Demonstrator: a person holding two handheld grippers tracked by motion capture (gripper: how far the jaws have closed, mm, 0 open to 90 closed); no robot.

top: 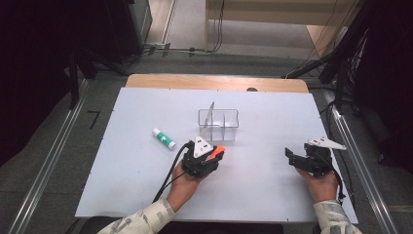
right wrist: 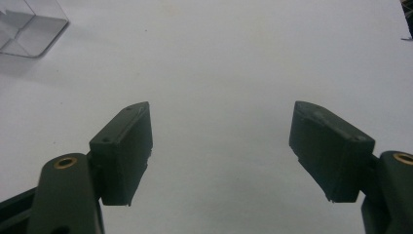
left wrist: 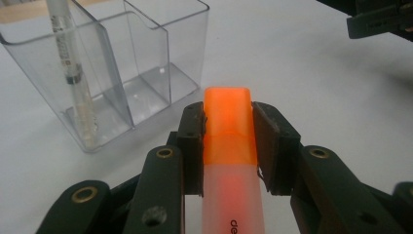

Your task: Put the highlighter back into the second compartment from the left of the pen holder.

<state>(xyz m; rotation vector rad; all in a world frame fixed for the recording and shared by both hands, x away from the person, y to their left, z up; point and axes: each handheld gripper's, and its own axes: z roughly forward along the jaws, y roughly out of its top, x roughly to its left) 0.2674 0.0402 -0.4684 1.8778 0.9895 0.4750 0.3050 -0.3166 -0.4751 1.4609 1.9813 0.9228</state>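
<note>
While left gripper (left wrist: pixel 228 141) clamps orange highlighter (left wrist: pixel 229 126), right gripper (right wrist: pixel 221 146) jaws wide

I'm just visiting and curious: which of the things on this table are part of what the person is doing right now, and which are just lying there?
In use, as far as I can judge:
- orange highlighter, clamped in the left gripper
- clear organizer, close ahead of it, likely the target
- pen, already standing in the organizer

Lying about:
- glue stick, untouched on the table
- right gripper, open and holding nothing

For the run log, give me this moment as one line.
left gripper shut on orange highlighter | right gripper open
</note>
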